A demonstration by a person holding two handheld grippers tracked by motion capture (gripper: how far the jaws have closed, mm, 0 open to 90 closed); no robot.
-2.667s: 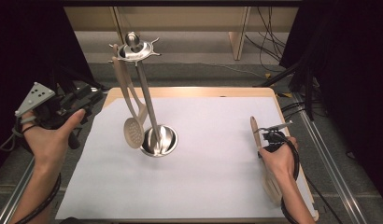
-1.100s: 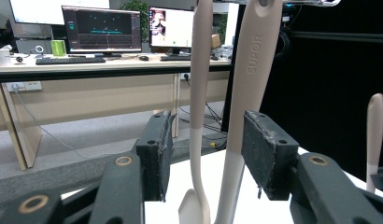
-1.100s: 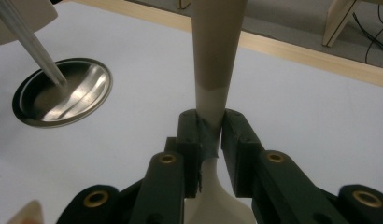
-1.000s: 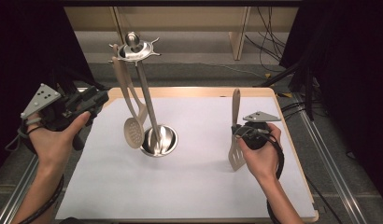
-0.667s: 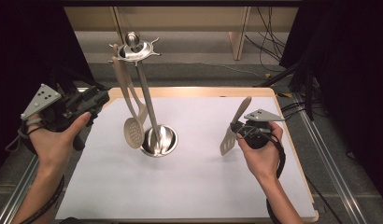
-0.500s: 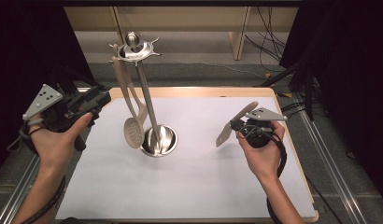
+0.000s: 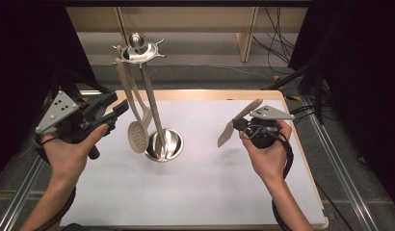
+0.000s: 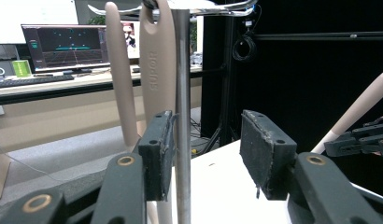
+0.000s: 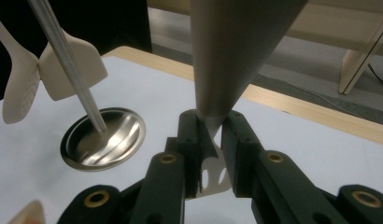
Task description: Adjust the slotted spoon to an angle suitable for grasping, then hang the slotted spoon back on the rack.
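A: Right tongs (image 7: pixel 241 126) clamped on a beige spatula (image 7: pixel 232 129), lifted clear of the table (image 7: pixel 195 192), handle angled up. Likely bound for a hook on the rack (image 7: pixel 154 103).

B: Left tongs (image 8: pixel 206 149) open, astride the rack's pole, not pressing it; probably to steady it. Spatula sits well right of the rack, neck pinched between the pads.
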